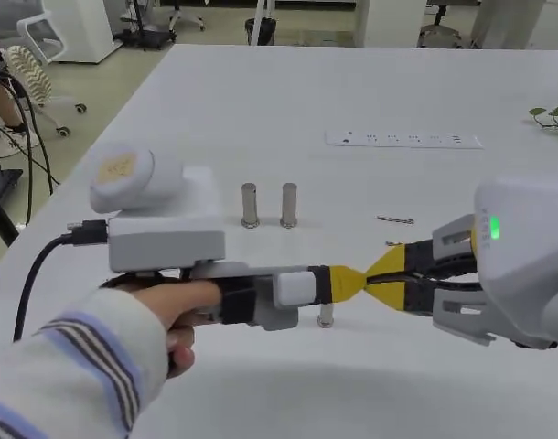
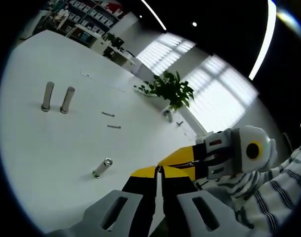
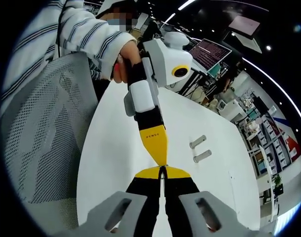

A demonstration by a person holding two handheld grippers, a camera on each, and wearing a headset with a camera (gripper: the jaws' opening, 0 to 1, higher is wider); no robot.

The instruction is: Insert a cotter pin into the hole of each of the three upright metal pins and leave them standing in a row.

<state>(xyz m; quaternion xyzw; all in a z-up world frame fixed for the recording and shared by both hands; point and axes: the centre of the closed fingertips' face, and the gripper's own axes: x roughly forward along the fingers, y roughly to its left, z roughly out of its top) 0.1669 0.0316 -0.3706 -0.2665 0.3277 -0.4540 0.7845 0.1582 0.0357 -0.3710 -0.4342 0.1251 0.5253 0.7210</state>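
Person at a white workbench [image 1: 261, 91], one two-jaw gripper in each hand. Left gripper [image 2: 158, 170] & right gripper [image 3: 163, 170] meet nose to nose, yellow tips touching. Each pair of jaws is pressed together; can't tell if anything thin is nipped between them. Beyond the tips, first upright silver metal pin [image 1: 250, 204] stands just beside second upright silver pin [image 1: 289, 204]. Third silver pin [image 2: 102, 168] is near the tips, apparently tipped on its side. Two thin wire cotter pins [image 2: 108, 114] [image 2: 114, 127] lie loose on the bench. Long white power strip [image 1: 402, 140] farther back.
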